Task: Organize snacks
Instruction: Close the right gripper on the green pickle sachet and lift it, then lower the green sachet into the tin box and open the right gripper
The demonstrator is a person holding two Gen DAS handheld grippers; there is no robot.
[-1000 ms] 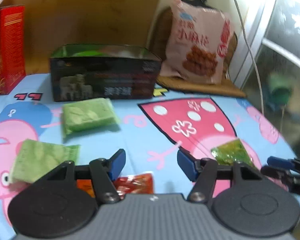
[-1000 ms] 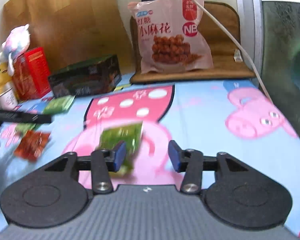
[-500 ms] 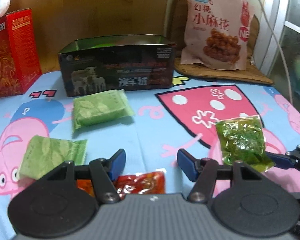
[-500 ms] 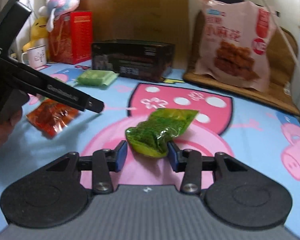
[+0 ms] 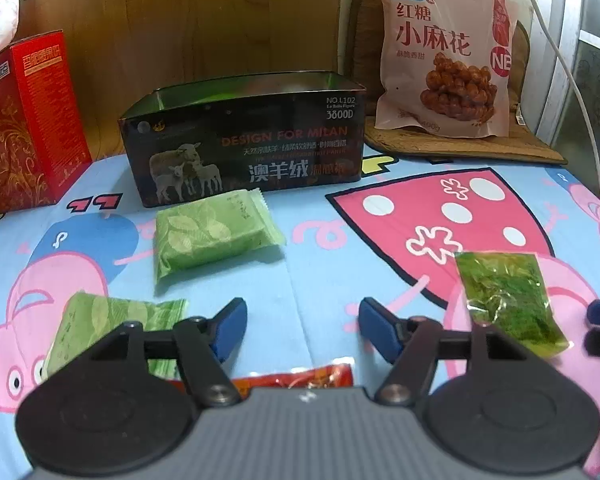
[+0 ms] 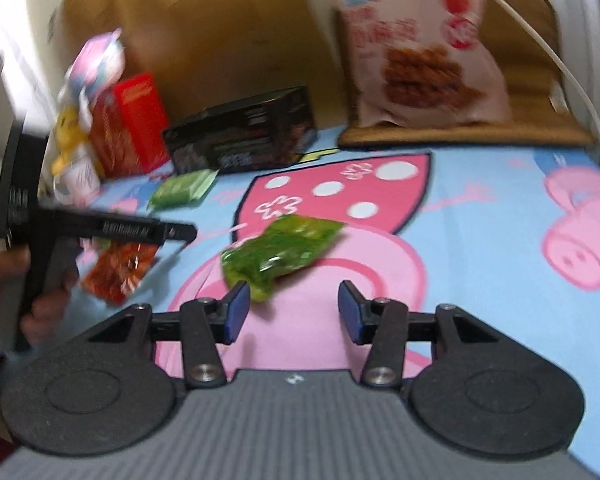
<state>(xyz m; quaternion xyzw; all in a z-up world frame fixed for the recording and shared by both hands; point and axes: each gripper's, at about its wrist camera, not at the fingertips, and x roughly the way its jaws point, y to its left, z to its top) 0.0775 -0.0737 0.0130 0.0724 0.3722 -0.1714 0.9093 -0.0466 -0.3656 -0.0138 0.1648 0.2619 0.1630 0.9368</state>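
two handheld grippers over a blue cartoon-pig cloth (image 5: 308, 264) scattered with snack packets. left gripper (image 5: 302, 330) spread wide and holding nothing, hovering low above a red packet (image 5: 300, 376) just in front of and partly hidden under its body. right gripper (image 6: 288, 312) also spread wide and holding nothing, aimed at a translucent green pouch (image 6: 280, 250) lying flat on the pink part of the cloth, near end just beside the left finger (image 6: 234, 312) and not centred in the gap; right view blurred, so contact impossible to judge. two pale green wrapped packets on the left side: one (image 5: 212, 232) just in front of an open-topped black box (image 5: 244, 148), another (image 5: 112, 328) nearer, beside the left finger. red carton (image 5: 28, 124) at far left, large pink bag of twisted snacks (image 5: 444, 52) standing against the back wall. likely step: picking up the green pouch for the black box, which looks like the collecting bin, though only a guess. best done by shifting slightly left to centre the pouch between the fingers, lowering until the tips reach the cloth, closing gently on the thicker middle rather than the thin sealed edge, since slick soft film slips or crumples easily. also worth keeping clear of the other gripper, close by on the left.
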